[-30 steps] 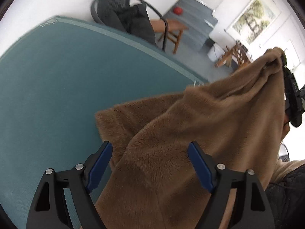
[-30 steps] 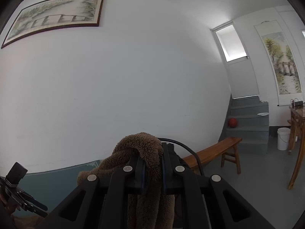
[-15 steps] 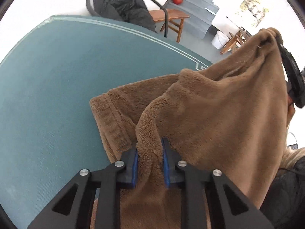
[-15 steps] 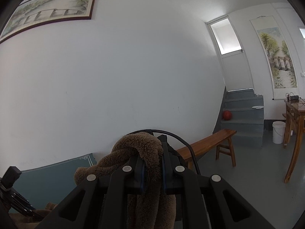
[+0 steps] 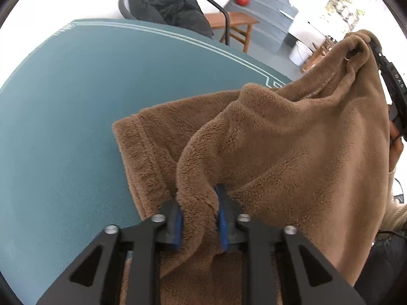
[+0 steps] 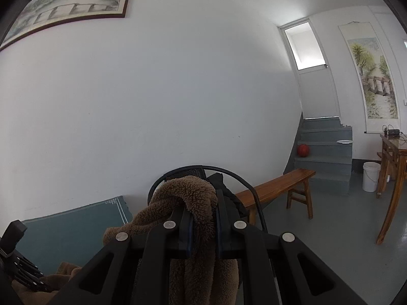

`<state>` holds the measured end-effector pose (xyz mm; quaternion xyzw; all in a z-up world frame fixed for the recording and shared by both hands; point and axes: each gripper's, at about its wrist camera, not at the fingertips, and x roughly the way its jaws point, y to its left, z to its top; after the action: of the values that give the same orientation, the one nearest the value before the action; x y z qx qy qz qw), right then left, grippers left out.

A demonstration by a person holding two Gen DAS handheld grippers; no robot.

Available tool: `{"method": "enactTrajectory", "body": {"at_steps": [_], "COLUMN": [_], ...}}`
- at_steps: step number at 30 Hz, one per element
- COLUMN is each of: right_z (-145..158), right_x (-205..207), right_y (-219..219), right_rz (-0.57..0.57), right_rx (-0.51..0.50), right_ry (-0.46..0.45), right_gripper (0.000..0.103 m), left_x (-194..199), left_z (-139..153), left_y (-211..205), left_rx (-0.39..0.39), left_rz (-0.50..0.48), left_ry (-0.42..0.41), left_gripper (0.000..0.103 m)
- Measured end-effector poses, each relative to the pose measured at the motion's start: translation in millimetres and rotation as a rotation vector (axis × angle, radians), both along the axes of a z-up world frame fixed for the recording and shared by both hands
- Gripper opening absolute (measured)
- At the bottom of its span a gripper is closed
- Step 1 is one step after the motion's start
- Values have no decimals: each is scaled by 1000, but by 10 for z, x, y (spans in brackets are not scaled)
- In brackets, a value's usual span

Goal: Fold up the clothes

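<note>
A brown fleece garment [image 5: 292, 152] hangs between my two grippers above a teal table [image 5: 63, 106]. My left gripper [image 5: 199, 216] is shut on a bunched fold of the fleece low in the left wrist view. My right gripper [image 6: 203, 226] is shut on another fold of the same fleece [image 6: 188, 193] and holds it up high; it also shows at the upper right of the left wrist view [image 5: 366, 43]. A lower edge of the garment lies on the table. The left gripper shows at the lower left of the right wrist view [image 6: 17, 267].
A black chair [image 5: 168, 7] with dark clothing on it stands behind the table's far edge. A wooden bench [image 6: 277, 185], grey steps with a red ball [image 6: 303, 150], a white bucket [image 6: 371, 180] and a wooden table [image 6: 393, 162] stand on the floor to the right.
My left gripper went from open around the fleece to shut on a fold of it. The right gripper kept its hold and tilted down a little.
</note>
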<state>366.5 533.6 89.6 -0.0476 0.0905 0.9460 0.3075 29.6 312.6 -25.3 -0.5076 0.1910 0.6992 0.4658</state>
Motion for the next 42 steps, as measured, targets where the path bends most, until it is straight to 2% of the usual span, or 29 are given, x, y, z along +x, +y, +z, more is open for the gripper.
{"method": "enactTrajectory", "body": {"at_steps": [4, 7, 11, 17, 23, 27, 31, 32, 34, 39, 42], "right_z": [27, 130, 422, 1022, 1693, 2130, 2525, 2612, 2744, 3049, 3114], "right_x": [6, -38, -129, -279, -320, -272, -162, -115, -19, 224, 377], "right_y": [-16, -87, -256, -723, -1185, -1552, -1857, -1930, -2038, -2286, -2442], "right_rz": [-1, 18, 76, 170, 235, 255, 265, 264, 256, 231, 202], "right_rx": [1, 35, 105, 243, 317, 370, 406, 415, 441, 512, 549], "right_ry": [-2, 10, 73, 213, 376, 487, 591, 615, 649, 725, 777], "right_gripper": [13, 13, 13, 13, 13, 13, 13, 13, 13, 13, 13], "left_x": [22, 68, 215, 784, 1696, 2155, 2486, 2575, 2682, 3195, 3426], "left_z": [335, 802, 1615, 2492, 3188, 3541, 3763, 3822, 3833, 4099, 4164], "left_y": [-328, -729, -1513, -2466, -3375, -3812, -4029, -4054, -3808, -3857, -3913], "left_rx": [149, 295, 495, 720, 927, 998, 1022, 1024, 1031, 1086, 1099], "left_rz": [140, 251, 383, 518, 610, 647, 656, 660, 672, 716, 735], "left_ry": [65, 137, 292, 564, 814, 953, 1052, 1079, 1122, 1221, 1302], "left_gripper": [12, 12, 12, 12, 12, 12, 12, 12, 12, 12, 12]}}
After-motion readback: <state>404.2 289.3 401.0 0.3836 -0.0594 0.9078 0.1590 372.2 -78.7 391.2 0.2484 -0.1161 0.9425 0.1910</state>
